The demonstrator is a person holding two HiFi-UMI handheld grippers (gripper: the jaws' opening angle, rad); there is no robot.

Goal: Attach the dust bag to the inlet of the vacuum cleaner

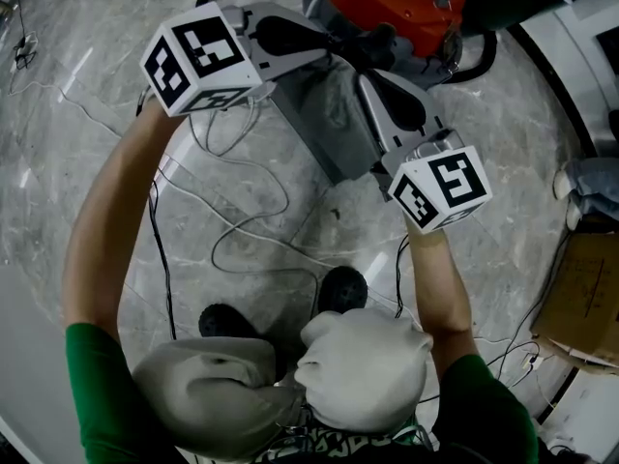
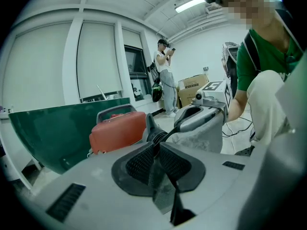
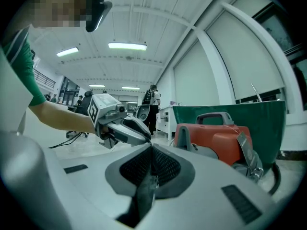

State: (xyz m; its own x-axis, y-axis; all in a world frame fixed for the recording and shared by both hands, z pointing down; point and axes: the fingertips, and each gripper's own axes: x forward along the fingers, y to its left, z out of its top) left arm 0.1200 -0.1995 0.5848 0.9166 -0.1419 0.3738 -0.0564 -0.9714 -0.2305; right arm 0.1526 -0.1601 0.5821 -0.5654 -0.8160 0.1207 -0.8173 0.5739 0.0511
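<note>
at the left: left gripper [image 1: 324, 46], white with a black-and-white marker cube, clenched on one edge of the soft grey fabric dust bag [image 1: 329, 124]. seen in its own view with a fold of that cloth pinched between the ribbed black pads [image 2: 139, 164].

in the middle: bag slung between the two tools, clear of the pale marbled floor [image 1: 87, 162], hanging just beside the red-orange plastic vacuum cleaner [image 1: 397, 3]. upper end close against a dark fitting [image 1: 379, 39] at the machine's near side, touching or nearly so. seating over the inlet: impossible to tell from any view.

at the right: right gripper [image 1: 372, 77], same build, likewise clamped shut on grey cloth at the bag's other edge.

judged done: bag lifted, gripped on both sides, held up at the cleaner. judged left: lining the bag's opening up with the inlet, pressing it on until seated, then releasing both grips. probably somewhere around the middle, attachment itself not yet evident.
</note>
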